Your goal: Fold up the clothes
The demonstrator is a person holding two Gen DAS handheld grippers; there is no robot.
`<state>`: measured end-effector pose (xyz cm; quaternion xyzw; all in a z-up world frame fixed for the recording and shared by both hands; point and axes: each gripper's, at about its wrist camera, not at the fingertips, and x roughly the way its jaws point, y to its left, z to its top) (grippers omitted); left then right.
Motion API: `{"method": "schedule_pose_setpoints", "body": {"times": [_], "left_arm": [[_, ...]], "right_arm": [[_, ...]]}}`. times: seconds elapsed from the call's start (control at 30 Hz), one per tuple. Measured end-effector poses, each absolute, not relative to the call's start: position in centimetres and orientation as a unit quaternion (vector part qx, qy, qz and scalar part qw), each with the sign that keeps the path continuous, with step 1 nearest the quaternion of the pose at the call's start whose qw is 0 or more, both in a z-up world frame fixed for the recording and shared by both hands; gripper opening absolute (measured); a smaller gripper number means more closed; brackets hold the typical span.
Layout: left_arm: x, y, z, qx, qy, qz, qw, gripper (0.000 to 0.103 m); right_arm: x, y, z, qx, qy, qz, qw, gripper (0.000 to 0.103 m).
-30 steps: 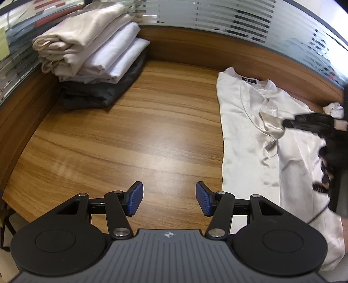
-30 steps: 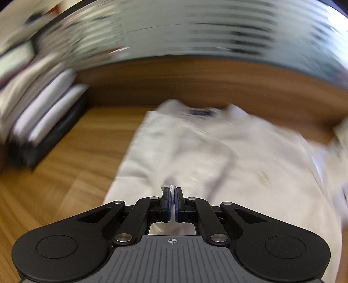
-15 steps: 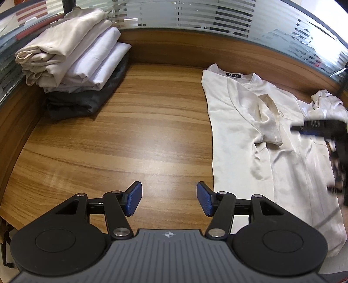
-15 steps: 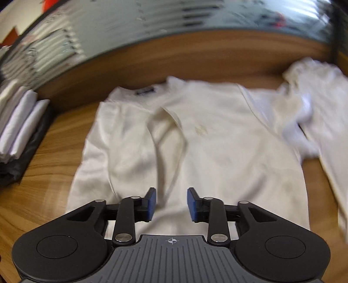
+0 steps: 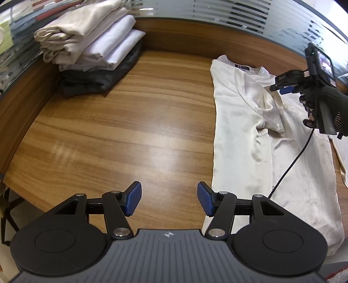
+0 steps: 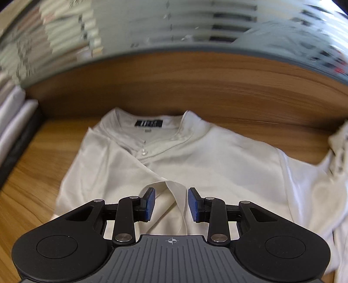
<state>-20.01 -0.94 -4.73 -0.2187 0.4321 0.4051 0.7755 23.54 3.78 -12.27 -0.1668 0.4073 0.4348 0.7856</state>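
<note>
Your left gripper (image 5: 169, 201) hangs over bare table (image 5: 130, 130) with its jaws parted wide and nothing between the blue pads; the shirt's near left edge lies just beside its right finger. Your right gripper (image 6: 171, 203) is released too: its jaws stand partly apart above the shirt (image 6: 195, 165), and the folded-in sleeve (image 6: 174, 196) runs under the gap without either pad pressing on it. The cream shirt lies face up and flat on the right half of the table, collar and black label (image 6: 149, 123) toward the wooden back wall (image 6: 195, 87), one sleeve folded across its chest. From the left wrist view you see the right gripper held in a dark glove (image 5: 330, 108) over the shirt's chest, its cable (image 5: 291, 165) trailing across the fabric. A stack of folded clothes (image 5: 91, 48) sits in the far left corner, well apart from the shirt. More pale cloth (image 6: 339, 152) lies bunched at the shirt's far right. Striped frosted glass (image 5: 217, 13) tops the wall.
</note>
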Motion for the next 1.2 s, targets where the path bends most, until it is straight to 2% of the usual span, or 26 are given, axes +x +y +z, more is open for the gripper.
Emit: {"method": "schedule_pose_setpoints", "body": {"times": [0.2, 0.33, 0.5, 0.67, 1.2], "left_arm": [[-20.6, -1.5, -4.5, -0.233, 0.425, 0.431, 0.761, 0.063], [-21.3, -1.3, -4.5, -0.245, 0.42, 0.441, 0.754, 0.063], [-21.8, -1.0, -4.6, -0.25, 0.421, 0.433, 0.757, 0.063], [-21.3, -1.3, -4.5, -0.239, 0.423, 0.408, 0.773, 0.063], [-17.4, -7.3, -6.7, -0.183, 0.43, 0.266, 0.843, 0.064]], "right_arm": [[25.9, 3.6, -13.2, -0.168, 0.417, 0.423, 0.786, 0.035], [28.4, 1.2, -12.5, -0.141, 0.42, 0.392, 0.806, 0.035], [29.6, -1.8, -11.7, -0.138, 0.44, 0.41, 0.787, 0.036], [28.5, -4.5, -10.3, -0.151, 0.448, 0.437, 0.766, 0.036], [25.4, -17.0, -4.3, -0.116, 0.437, 0.41, 0.792, 0.036]]}}
